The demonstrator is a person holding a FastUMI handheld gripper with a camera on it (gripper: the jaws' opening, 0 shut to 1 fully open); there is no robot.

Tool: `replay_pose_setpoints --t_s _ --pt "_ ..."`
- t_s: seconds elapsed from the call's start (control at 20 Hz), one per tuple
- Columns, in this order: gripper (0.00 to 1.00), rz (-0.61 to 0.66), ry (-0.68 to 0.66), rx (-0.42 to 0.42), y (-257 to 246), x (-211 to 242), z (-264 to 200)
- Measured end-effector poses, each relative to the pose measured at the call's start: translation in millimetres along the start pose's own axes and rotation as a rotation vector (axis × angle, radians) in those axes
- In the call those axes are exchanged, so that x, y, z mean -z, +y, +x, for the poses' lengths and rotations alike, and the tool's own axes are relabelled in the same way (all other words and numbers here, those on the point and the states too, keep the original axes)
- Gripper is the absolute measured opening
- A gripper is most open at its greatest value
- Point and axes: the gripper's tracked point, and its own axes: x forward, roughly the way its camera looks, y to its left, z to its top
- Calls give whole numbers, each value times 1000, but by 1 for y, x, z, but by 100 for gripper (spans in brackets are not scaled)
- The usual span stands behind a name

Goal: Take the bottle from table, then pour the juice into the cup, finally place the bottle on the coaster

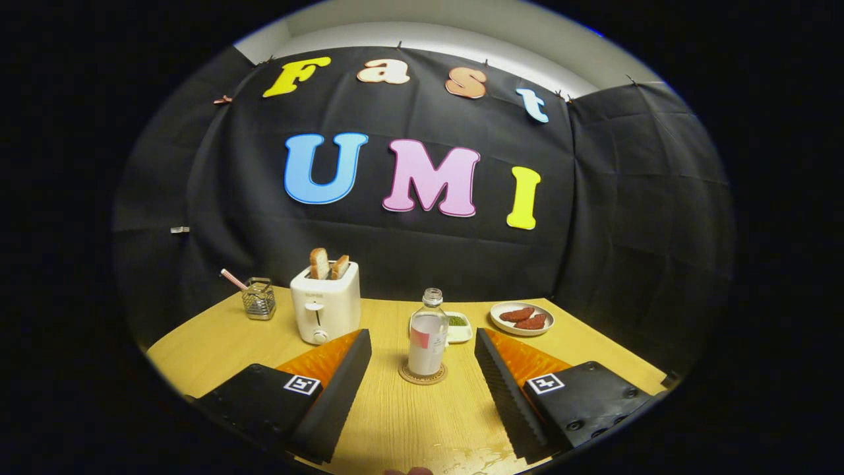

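Observation:
A clear bottle (427, 340) with no cap and a pink label stands upright on a round cork coaster (422, 376) on the wooden table (395, 422). It holds pale liquid. Right behind it sits a small white cup (459, 327) with something green inside. My gripper (422, 333) is open. Its two fingers are spread wide on either side of the bottle, and neither one touches it. The bottle stands level with the fingertips, in the gap between them.
A white toaster (326, 307) with two slices of bread stands beyond the left finger. Further left is a wire-mesh holder (258, 298) with a pink stick. A plate (522, 318) of red-brown pieces lies beyond the right finger. A wet patch (475, 455) glistens on the near table.

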Motion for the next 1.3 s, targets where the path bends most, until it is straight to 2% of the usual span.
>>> replay_pose_setpoints --t_s 0.15,0.5,1.3 --pt "98 23 -24 -28 -2 -29 -18" --pt "98 64 -47 -85 5 -66 -48" --pt "98 130 -60 -151 24 -89 -51"
